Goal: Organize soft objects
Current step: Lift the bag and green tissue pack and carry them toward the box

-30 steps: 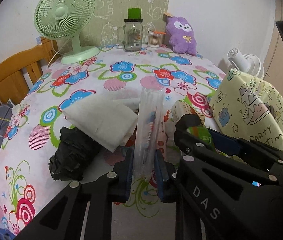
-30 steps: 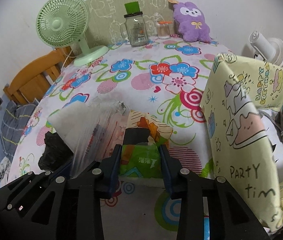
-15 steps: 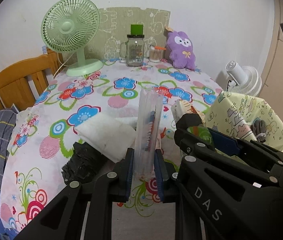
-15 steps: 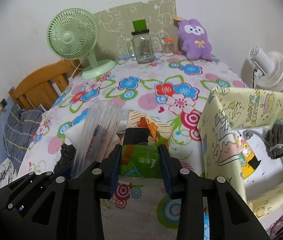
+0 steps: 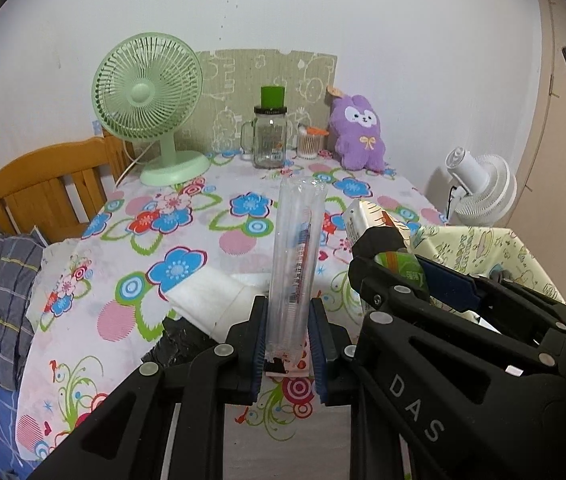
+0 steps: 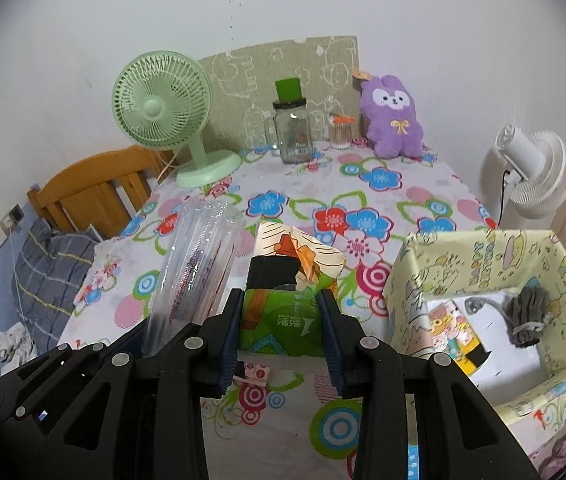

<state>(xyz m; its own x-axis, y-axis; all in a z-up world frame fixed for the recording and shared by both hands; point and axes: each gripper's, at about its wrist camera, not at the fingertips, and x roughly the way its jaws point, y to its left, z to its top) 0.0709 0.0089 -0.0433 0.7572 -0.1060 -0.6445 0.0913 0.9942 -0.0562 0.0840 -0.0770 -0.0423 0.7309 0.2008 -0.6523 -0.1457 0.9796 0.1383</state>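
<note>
- Flower-print cloth covers the worktop [image 6: 383, 184], which stands against a white wall; both held things hang clear above it.
- Tissue pack [image 6: 283, 320]: green soft pack, upright between the pads of the right claw [image 6: 281, 334], jaws part-closed and pressing its two sides. It sits over the near edge of the worktop, just left of the box.
- Clear plastic bag [image 5: 297, 264]: long, flat, with printed items inside, standing upright from the left claw [image 5: 287, 340], whose jaws are pinched fully shut on its lower end.
- Yellow party-print box [image 6: 415, 276]: open-topped, at the right edge; a grey rolled cloth [image 6: 527, 316] already lies inside.
- Judged step: carry both loads up and across to the box.
- Advice: clear the box's near wall before moving sideways, since that wall looks thin enough to buckle if struck; keep the pack level so it does not slip from the pads; lower it beside the grey cloth, not on it.
- The bag is limp above the grip; tilt slowly so it does not flop against the right claw.
- Still on the worktop: white folded cloth [image 5: 211, 296], crumpled black bag [image 5: 179, 344].
</note>
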